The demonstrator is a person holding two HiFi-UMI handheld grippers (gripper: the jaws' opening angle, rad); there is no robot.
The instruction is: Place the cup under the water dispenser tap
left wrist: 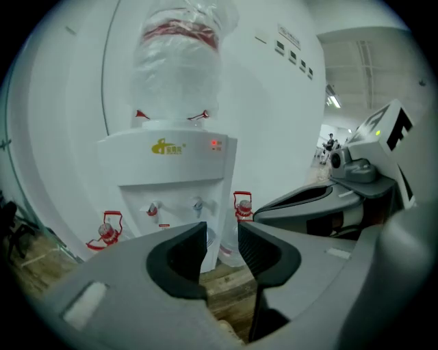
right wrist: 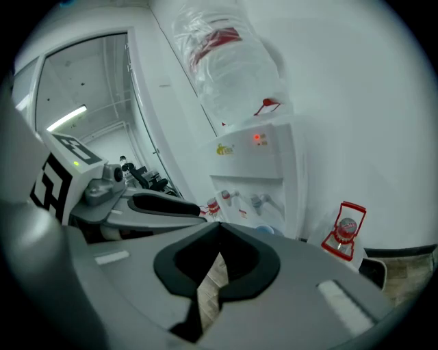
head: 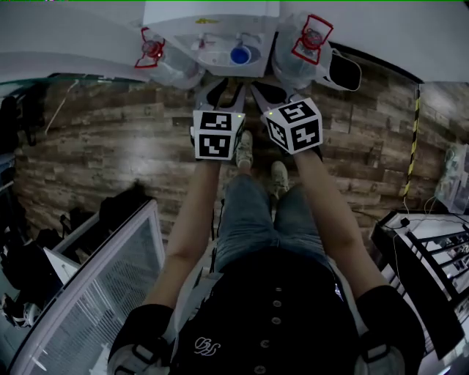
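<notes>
A blue cup (head: 240,55) stands in the recess of the white water dispenser (head: 220,22), just below its two taps. In the right gripper view only the cup's blue rim (right wrist: 265,230) peeks over the jaws, under the taps (right wrist: 259,200). My left gripper (head: 223,88) hangs in front of the dispenser (left wrist: 171,178), open by a narrow gap (left wrist: 222,249) with nothing in it. My right gripper (head: 265,91) is beside it, shut and empty (right wrist: 217,253). Neither gripper touches the cup.
Spare water bottles with red handles stand on the floor on both sides of the dispenser (head: 165,62) (head: 304,44). A dark object (head: 344,72) lies further right. A glass partition (head: 95,293) is at lower left, racks (head: 432,249) at lower right. The floor (head: 110,146) is wooden.
</notes>
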